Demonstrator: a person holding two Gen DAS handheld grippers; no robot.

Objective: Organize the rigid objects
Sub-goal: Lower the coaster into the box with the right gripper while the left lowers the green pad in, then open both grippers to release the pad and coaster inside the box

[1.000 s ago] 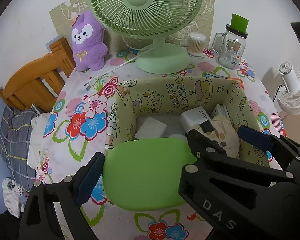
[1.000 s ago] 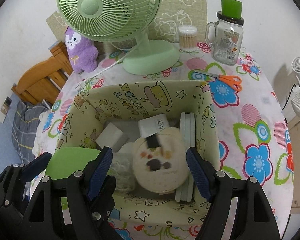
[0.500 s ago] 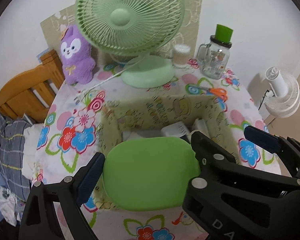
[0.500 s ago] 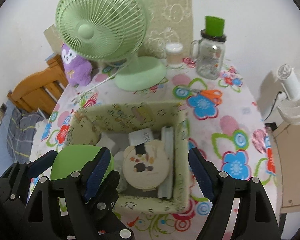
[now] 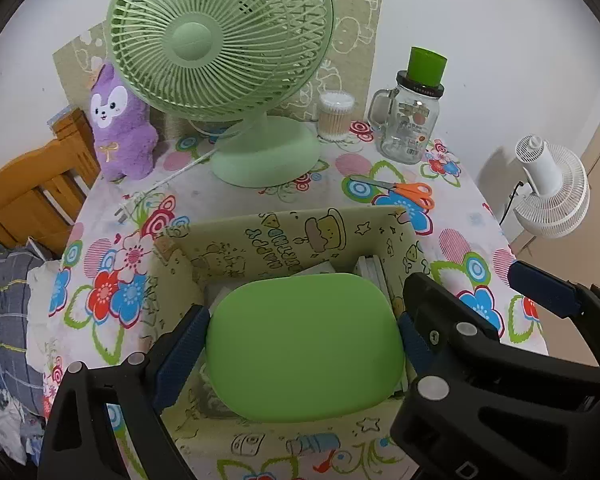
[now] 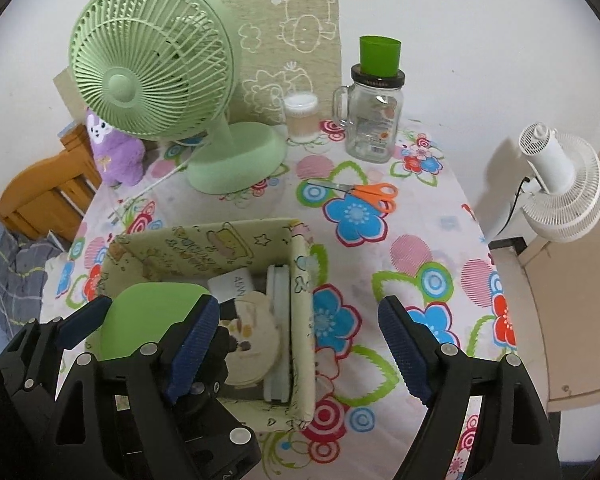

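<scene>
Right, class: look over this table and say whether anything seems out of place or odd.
One oddity: a green cup stands on the lid of the glass jar mug near the wall, perched rather than put away. The orange scissors lie loose on the floral tablecloth outside the storage box.

The left gripper points steeply down over the storage box, its pads clamped on a green case. The right gripper — just beside it, over the box's right wall — is opening, jaws empty.
</scene>
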